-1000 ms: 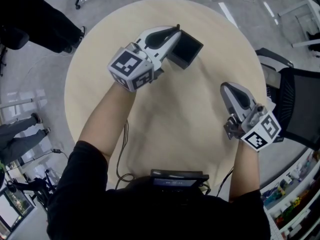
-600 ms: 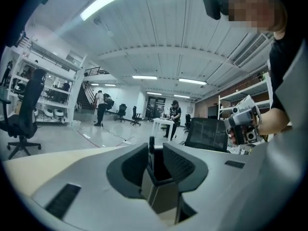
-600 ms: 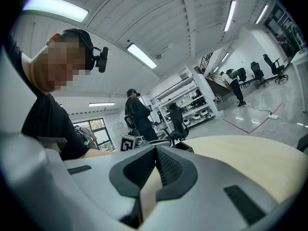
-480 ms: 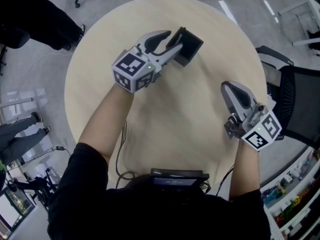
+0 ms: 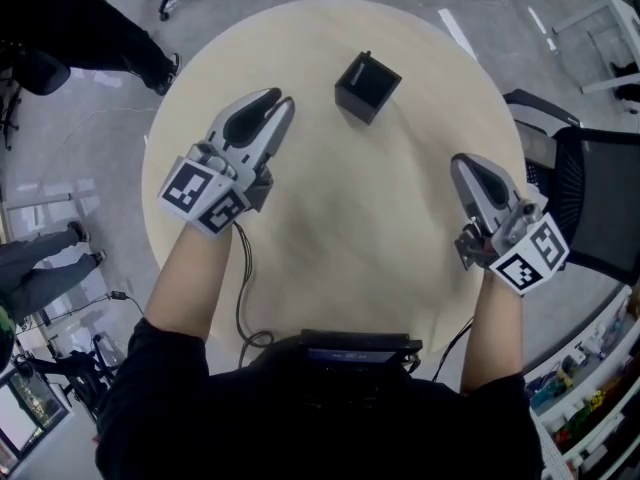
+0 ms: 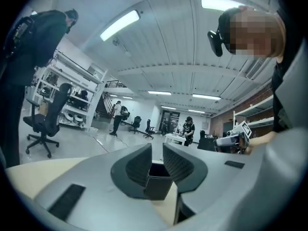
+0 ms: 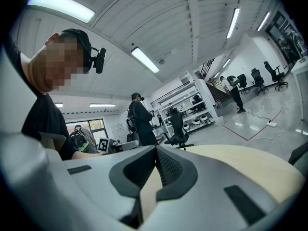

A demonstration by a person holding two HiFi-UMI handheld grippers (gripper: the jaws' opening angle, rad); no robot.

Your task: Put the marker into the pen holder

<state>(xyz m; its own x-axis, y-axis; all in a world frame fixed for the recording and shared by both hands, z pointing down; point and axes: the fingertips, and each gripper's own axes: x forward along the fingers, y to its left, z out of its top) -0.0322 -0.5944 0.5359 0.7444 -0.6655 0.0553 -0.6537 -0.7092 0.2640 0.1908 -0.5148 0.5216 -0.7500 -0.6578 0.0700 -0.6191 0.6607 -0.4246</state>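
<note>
Now your left gripper (image 5: 281, 101) hovers over the table's (image 5: 340, 238) left half. Its jaws have just been closing partway but stand a little apart, with nothing between them. Your right gripper (image 5: 461, 164) is near the right edge, jaws pressed together and empty. The holder (image 5: 366, 86) stands upright near the far edge, apart from both. Of the marker (image 5: 367, 55), only a dark tip shows at its far rim.

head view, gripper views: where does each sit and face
Head view: on the person's head, steeply down at the table; forearms show.
Left gripper view: on the left gripper, level toward the pen holder; empty fingers, just closed partway, show.
Right gripper view: on the right gripper, level across the table; shut fingers show.
Shared: head and left see the pen holder.
</note>
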